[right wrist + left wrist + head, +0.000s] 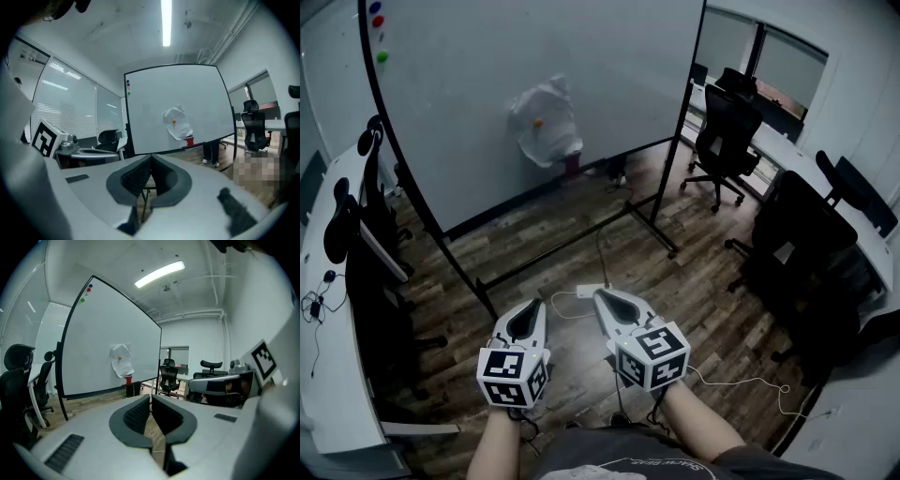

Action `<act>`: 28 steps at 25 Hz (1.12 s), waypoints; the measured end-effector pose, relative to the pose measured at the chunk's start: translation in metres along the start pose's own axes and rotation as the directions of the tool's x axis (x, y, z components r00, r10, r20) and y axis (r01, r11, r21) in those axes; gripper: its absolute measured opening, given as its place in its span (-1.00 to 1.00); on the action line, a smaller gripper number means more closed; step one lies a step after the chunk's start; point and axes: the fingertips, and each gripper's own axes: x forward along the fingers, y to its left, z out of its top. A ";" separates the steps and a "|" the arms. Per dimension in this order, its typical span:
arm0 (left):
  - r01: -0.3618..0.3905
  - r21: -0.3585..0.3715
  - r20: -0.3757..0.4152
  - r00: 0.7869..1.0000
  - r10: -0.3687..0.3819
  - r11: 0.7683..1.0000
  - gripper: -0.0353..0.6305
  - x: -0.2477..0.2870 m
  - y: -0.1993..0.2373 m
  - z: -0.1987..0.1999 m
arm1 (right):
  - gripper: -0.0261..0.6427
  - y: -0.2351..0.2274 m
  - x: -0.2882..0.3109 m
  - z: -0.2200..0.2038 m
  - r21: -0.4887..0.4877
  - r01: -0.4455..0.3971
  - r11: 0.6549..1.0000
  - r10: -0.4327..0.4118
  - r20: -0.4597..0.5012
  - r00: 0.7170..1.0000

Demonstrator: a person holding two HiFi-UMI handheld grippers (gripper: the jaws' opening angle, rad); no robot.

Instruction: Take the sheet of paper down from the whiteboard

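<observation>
Whiteboard (534,56) stands well ahead. The crumpled sheet of paper (548,127) hangs upright on its lower middle under an orange magnet (537,123). Left gripper (534,303) and right gripper (600,296) are clenched and empty, well short of it, and the left looks better lined up.

On your right, black office chairs (727,131) stand beside a long white desk (792,159). On your left runs another desk (337,394). A white cable (750,380) trails over the plank floor (722,319).
</observation>
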 end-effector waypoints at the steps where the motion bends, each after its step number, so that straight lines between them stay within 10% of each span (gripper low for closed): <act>1: -0.002 -0.001 0.000 1.000 0.002 1.000 -0.81 0.000 0.001 0.000 | -0.86 0.002 0.001 0.000 -0.006 -0.004 1.000 0.004 -0.002 1.000; 28: 0.033 -0.003 0.012 0.999 -0.033 0.999 -0.82 -0.017 0.024 -0.003 | -0.85 0.016 0.009 -0.008 0.056 0.081 0.995 -0.083 0.027 0.996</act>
